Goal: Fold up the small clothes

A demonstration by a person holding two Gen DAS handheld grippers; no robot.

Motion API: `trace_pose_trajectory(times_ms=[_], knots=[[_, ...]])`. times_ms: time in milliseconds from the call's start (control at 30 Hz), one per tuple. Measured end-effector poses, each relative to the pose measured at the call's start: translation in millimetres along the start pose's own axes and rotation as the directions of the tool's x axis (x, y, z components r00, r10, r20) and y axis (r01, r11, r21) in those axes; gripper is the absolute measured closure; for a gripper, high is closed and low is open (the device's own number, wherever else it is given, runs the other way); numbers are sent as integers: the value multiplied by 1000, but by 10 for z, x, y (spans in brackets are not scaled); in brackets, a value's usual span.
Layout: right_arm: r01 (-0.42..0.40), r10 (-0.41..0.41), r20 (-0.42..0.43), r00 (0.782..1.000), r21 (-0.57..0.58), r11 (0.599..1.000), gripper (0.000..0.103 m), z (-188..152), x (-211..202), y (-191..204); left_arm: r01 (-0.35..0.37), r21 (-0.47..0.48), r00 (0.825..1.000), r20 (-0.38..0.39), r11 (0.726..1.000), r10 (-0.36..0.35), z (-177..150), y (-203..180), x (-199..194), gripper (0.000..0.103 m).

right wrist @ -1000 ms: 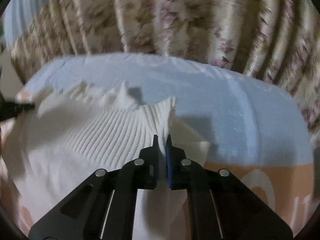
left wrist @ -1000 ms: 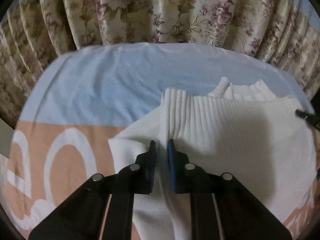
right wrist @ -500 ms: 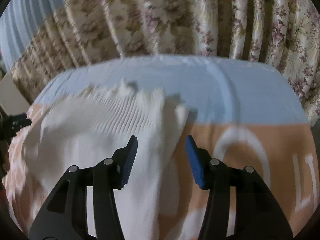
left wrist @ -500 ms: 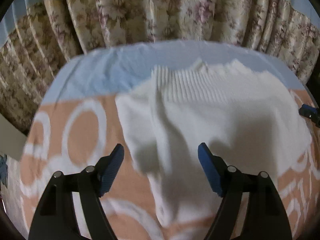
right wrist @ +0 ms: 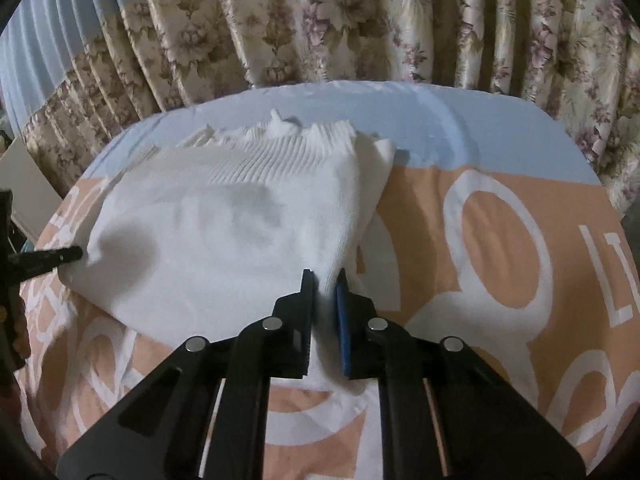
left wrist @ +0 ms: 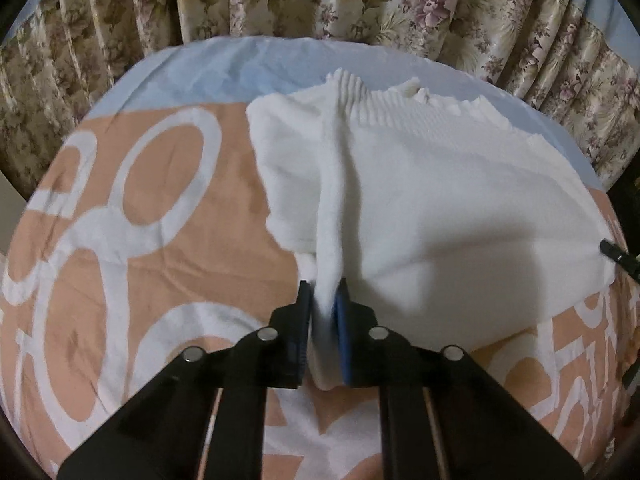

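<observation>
fingers (left wrist: 304, 336) first: the left gripper (left wrist: 323, 312) has its two fingers closing in on a raised ridge of the white garment (left wrist: 460, 208), with the cloth pinched up between the black pad and the blue one. same deal on the other side, the right gripper (right wrist: 325, 300) has its fingers (right wrist: 306, 320) pressed together on a fold at the garment's near right edge, fabric bunched up between the pads. so both ends of the near edge are pinched. the white garment lies spread across a bed, on a peach cover (left wrist: 168, 240) with big white loops and letters printed on it. from the left view the garment takes up the middle and right of the picture, and the tip of the right gripper pokes in at the far right by the garment's edge. further back the garment has a ribbed band (right wrist: 280, 156) along its far edge, a bit rumpled, sitting right where the peach print meets a pale blue strip of bedding (right wrist: 460, 120). behind the bed hangs a pleated floral curtain (right wrist: 320, 20).
</observation>
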State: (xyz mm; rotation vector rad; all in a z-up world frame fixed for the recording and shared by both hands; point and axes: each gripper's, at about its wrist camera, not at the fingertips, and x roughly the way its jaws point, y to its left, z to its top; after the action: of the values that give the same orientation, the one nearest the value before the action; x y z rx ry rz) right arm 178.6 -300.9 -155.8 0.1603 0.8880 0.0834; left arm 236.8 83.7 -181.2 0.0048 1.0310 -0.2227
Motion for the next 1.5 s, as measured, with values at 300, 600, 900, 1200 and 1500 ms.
trace_pose_trajectory(times_ms=[300,600,900,1200,1500], knots=[[5,-3,-28,1000,65,998,66,-135,104,-151,-123,-16,992,19,992,123,9,73,-202,24],[53,-56,91,994,36,998,3,24,-200,-96,-174,83,981,98,981,165,97,-556,-476,2],[-83,86,-14,996,142,986,3,162,228,-168,-160,160,987,1,974,162,315,-1187,112,2],[-188,205,-71,976,194,963,3,219,450,-320,-127,109,990,-51,986,133,342,-996,435,2],[-261,275,-81,958,151,953,19,274,542,-197,-149,125,986,-57,981,157,411,-1154,499,2]])
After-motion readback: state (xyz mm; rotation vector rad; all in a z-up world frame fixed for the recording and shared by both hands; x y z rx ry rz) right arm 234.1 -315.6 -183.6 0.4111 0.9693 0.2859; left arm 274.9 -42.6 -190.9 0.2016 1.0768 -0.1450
